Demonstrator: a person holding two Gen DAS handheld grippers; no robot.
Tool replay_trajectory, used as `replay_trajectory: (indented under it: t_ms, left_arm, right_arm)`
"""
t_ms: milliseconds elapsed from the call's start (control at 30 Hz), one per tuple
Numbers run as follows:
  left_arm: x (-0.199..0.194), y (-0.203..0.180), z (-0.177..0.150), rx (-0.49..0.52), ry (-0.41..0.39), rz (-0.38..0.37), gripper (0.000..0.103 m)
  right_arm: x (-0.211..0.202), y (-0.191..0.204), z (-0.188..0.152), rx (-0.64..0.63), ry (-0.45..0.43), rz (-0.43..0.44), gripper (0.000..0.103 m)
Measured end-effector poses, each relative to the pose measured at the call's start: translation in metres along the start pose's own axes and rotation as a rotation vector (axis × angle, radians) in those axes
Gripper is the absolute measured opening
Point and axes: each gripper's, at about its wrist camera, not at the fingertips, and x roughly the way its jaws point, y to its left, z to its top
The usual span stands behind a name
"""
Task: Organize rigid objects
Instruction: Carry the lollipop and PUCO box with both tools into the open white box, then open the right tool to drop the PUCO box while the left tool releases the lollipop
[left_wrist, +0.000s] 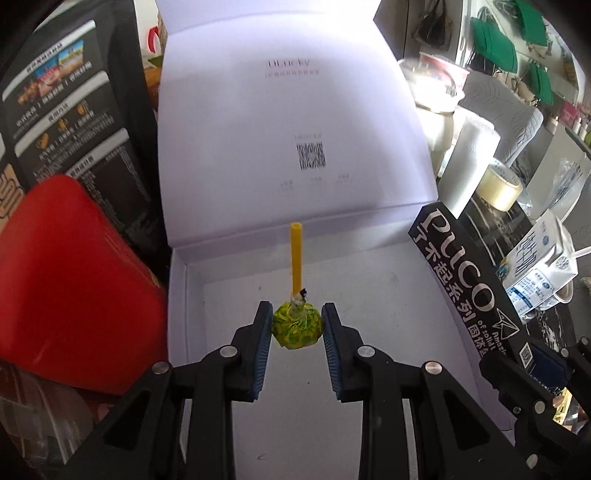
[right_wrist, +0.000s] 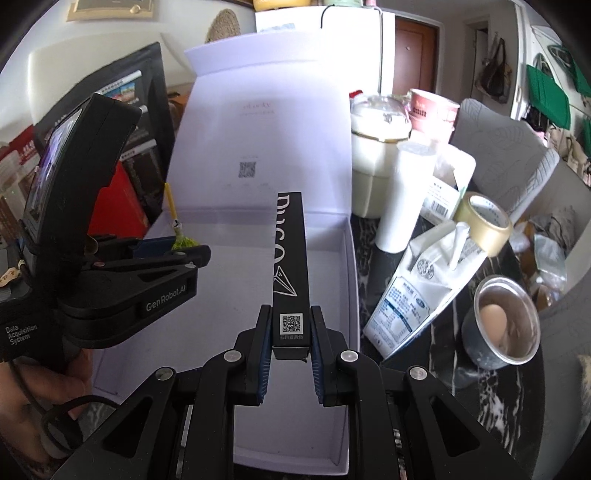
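My left gripper (left_wrist: 297, 326) is shut on a lollipop (left_wrist: 297, 325) in a yellow-green wrapper, its yellow stick (left_wrist: 296, 254) pointing away from me. It hangs over the open white box (left_wrist: 369, 280), whose lid stands up behind. In the right wrist view my right gripper (right_wrist: 290, 334) is shut on the near end of a long black box (right_wrist: 290, 258) printed with white letters and a QR code, held over the same white box (right_wrist: 332, 424). The left gripper (right_wrist: 184, 254) with the lollipop (right_wrist: 183, 242) is to the left there. The long black box (left_wrist: 469, 280) leans in at the right of the left wrist view.
A red box (left_wrist: 74, 288) and a tall black printed box (left_wrist: 70, 122) stand left of the white box. To the right, on a dark marble top, are a milk carton (right_wrist: 413, 295), a tape roll (right_wrist: 484, 221), a white cup (right_wrist: 406, 195), and a small tin holding an egg (right_wrist: 504, 323).
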Motion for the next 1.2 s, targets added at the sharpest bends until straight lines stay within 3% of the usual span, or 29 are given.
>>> replay_trajectory:
  t_ms: [267,400,700,733,800,1000,1200]
  left_arm:
    - [0.018,-0.003,-0.006,0.009,0.064,0.018,0.027]
    - [0.022,-0.002,-0.007,-0.001,0.067,-0.001,0.027]
    - [0.024,-0.007,0.0,-0.012,0.086,0.044,0.027]
    - [0.025,-0.007,0.001,-0.014,0.089,0.048,0.027]
    - [0.029,-0.012,0.004,-0.021,0.096,0.048,0.027]
    - [0.037,-0.014,0.009,-0.038,0.127,0.002,0.027]
    - [0.027,-0.013,0.014,-0.044,0.103,-0.005,0.028]
  right_arm:
    - [0.018,-0.005,-0.006,0.017,0.052,0.003,0.019]
    - [0.022,-0.006,-0.008,0.026,0.068,-0.007,0.019]
    - [0.021,-0.006,-0.007,0.027,0.077,-0.025,0.02]
    - [0.021,-0.005,-0.007,0.025,0.079,-0.028,0.021]
    - [0.02,-0.004,-0.006,0.016,0.081,-0.039,0.036]
    - [0.013,-0.001,-0.005,-0.005,0.064,-0.071,0.038]
    - [-0.004,-0.003,-0.002,-0.003,0.024,-0.099,0.044]
